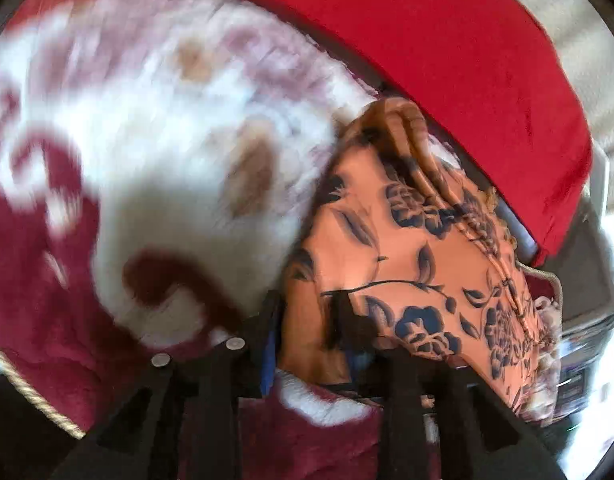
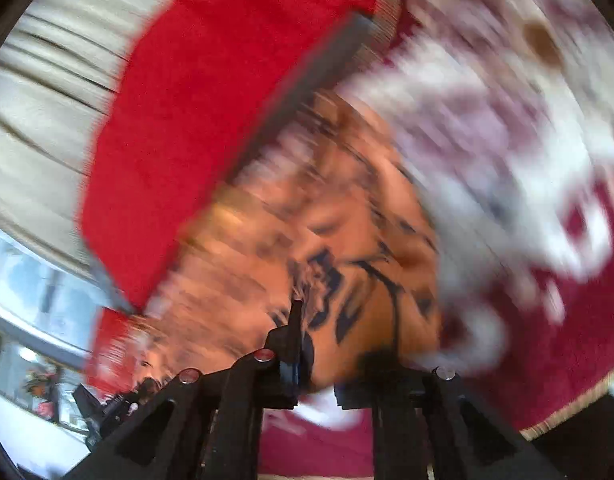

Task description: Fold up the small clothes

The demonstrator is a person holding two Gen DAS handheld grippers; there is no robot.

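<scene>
My left gripper is pinching the near edge of the orange floral garment, cloth caught between its black fingers. My right gripper likewise has its fingers pressed onto that garment; this view is heavily motion-blurred. The garment hangs from both grips above the maroon-and-white blanket, with a red cushion just behind.

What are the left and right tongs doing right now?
Left tongs: closed on the orange cloth.
Right tongs: closed on the same orange cloth; view blurred.
</scene>
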